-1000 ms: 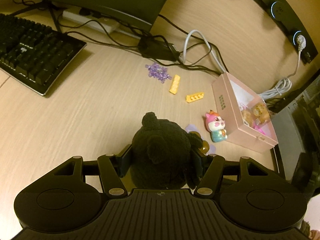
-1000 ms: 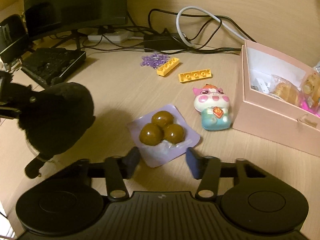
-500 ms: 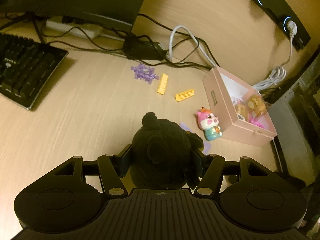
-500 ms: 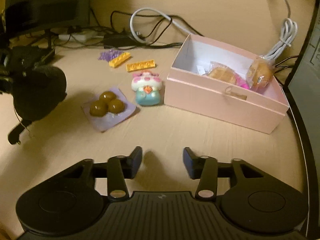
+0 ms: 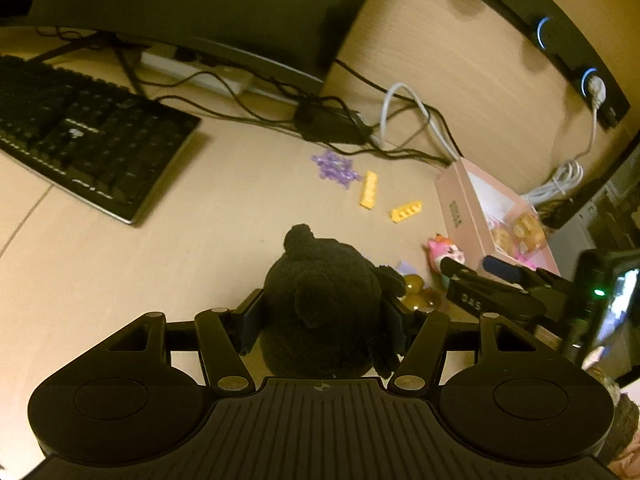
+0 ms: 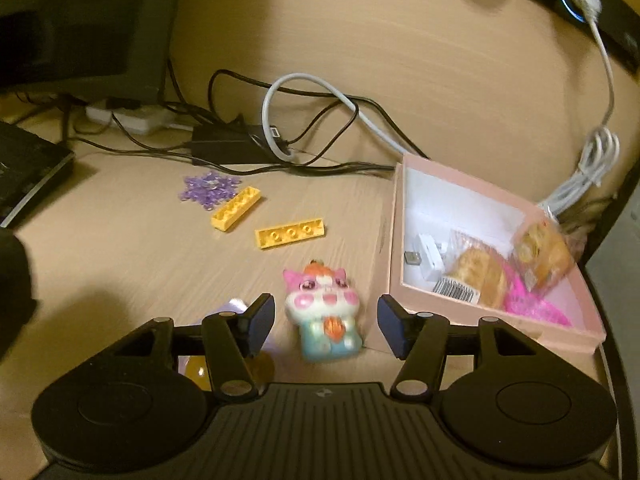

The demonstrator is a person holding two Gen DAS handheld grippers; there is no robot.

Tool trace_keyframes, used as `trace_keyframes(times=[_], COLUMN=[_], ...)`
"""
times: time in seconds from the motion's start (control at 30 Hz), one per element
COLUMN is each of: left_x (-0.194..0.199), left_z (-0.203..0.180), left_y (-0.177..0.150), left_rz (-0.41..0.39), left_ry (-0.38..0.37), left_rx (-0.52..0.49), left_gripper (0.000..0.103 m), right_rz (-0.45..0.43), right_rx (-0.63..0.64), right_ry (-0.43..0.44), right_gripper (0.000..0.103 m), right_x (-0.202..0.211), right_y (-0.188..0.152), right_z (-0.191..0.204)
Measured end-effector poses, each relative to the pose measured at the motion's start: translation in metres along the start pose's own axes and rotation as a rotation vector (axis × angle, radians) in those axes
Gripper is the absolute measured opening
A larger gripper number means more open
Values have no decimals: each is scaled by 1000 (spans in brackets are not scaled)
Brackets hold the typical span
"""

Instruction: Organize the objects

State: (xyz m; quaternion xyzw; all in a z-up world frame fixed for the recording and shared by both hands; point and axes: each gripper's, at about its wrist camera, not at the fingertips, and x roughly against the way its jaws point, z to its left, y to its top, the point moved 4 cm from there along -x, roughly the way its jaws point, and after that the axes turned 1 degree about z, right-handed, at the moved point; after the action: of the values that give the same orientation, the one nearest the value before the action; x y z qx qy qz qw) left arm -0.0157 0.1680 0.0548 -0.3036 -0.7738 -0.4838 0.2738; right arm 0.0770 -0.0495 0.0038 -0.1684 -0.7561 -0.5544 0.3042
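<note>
My left gripper (image 5: 324, 316) is shut on a black plush toy (image 5: 320, 288), held above the wooden desk. My right gripper (image 6: 326, 324) is open, and a pink-and-white animal figurine (image 6: 324, 316) lies between its fingers with a gap on each side. In the left wrist view the right gripper (image 5: 476, 266) reaches in from the right at the figurine (image 5: 440, 250). An open pink box (image 6: 384, 240) with wrapped snacks stands just right of it. Two yellow bricks (image 6: 236, 208) (image 6: 290, 234) and purple beads (image 6: 210, 188) lie further back.
A purple packet of brown balls (image 5: 416, 292) lies beside the plush, mostly hidden under my right gripper's left finger. A black keyboard (image 5: 80, 136) sits at left under a monitor. Cables and a power adapter (image 6: 228, 146) run along the back wall.
My right gripper pulled back to the right, then came forward to the figurine, which now sits between its wider-set fingers. The left gripper keeps its hold on the plush.
</note>
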Motion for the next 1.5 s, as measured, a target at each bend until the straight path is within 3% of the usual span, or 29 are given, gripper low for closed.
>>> trace_keyframes(times=[0.07, 0.27, 0.53, 0.77, 0.9, 1.07, 1.3, 1.43, 1.5], left_x=[3, -7, -18, -5, 1, 6, 22, 21, 19], left_z=[4, -2, -25, -11, 9, 32, 62, 80, 82], left_y=[0, -4, -8, 4, 11, 14, 27, 31, 29], left_rz=[-3, 26, 52, 3, -4, -23, -38, -36, -19], left_ry=[-4, -41, -118, -89, -90, -138, -59, -31, -32], left_rx=[7, 10, -34, -44, -25, -19, -33, -4, -1], left_gripper=[66, 66, 66, 66, 66, 66, 66, 66, 66], right_rz=[32, 83, 91, 5, -6, 68, 176, 186, 179], right_rx=[7, -2, -71, -199, -269, -327, -300, -293, -274], right_ry=[9, 38, 65, 185, 257, 285, 193, 193, 219], right_gripper=[26, 19, 19, 22, 37, 53, 53, 55, 49], right_x=[-5, 8, 34, 36, 10, -55, -121, -127, -124], right_y=[0, -23, -46, 13, 55, 91, 97, 92, 91], right_z=[5, 5, -20, -19, -14, 6, 35, 45, 50])
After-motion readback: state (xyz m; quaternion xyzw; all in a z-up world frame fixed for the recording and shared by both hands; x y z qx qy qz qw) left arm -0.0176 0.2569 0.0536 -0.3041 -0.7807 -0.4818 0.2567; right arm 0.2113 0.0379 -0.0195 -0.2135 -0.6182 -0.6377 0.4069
